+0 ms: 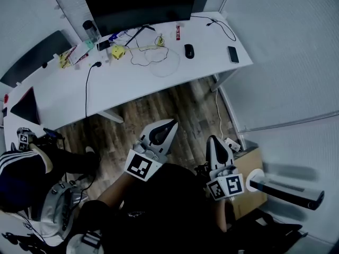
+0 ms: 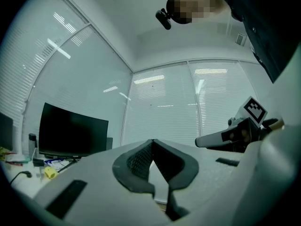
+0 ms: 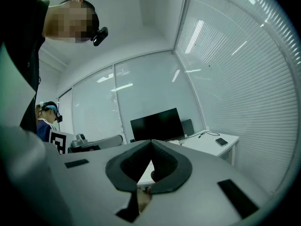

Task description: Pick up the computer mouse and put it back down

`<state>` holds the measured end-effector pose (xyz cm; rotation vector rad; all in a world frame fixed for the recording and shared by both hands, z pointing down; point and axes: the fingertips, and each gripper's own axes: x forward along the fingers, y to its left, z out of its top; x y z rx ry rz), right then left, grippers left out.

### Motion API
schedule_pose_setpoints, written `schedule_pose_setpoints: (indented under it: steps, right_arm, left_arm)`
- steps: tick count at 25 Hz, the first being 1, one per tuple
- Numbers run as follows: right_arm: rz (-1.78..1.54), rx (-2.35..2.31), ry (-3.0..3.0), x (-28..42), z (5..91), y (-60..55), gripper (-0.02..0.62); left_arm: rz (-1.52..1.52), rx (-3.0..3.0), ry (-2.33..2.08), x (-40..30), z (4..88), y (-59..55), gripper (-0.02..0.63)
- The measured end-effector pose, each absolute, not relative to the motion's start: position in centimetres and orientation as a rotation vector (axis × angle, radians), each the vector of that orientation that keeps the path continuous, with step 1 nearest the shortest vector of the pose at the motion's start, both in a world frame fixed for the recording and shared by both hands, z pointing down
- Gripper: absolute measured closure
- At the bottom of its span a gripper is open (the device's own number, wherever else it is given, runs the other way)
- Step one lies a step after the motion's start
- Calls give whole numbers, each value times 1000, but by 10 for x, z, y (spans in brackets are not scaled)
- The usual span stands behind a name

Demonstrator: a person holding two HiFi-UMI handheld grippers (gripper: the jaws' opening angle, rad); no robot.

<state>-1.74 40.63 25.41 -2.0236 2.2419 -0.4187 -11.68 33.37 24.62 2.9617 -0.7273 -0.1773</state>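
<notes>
Two handheld grippers are crowding the foreground of the head view, carried on dark-sleeved arms above the wooden floor [image 1: 183,102]. The left gripper [image 1: 170,123] is pointing toward the white counter [image 1: 132,78], and its jaws are meeting at the tips with nothing between them. The right gripper [image 1: 213,138] is doing the same just beside it, jaws pressed together and empty. Neither is touching anything. The black computer mouse [image 1: 189,51] is lying on the counter, well apart from both grippers, between a loop of white cable [image 1: 161,62] and a dark smartphone [image 1: 233,54] near the counter's right end. A wide black monitor [image 1: 140,4] is standing at the back of the counter, with a dark bottle [image 1: 91,30], a small yellow object [image 1: 117,52] and scattered papers to the left of the mouse. A black cable [image 1: 87,86] is trailing across the counter's front edge. Another person's striped sleeve [image 1: 16,165] is showing at the lower left, and a cardboard box [image 1: 250,165] is sitting on the floor beside the right gripper.
</notes>
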Motion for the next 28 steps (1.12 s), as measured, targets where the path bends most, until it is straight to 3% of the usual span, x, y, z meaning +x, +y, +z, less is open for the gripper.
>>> schedule_pose_setpoints:
  steps: [28]
  right_arm:
    - [-500,-1961,2357,-24,294,248,597]
  left_arm:
    - [-192,2862,-904,-149,276,203,600]
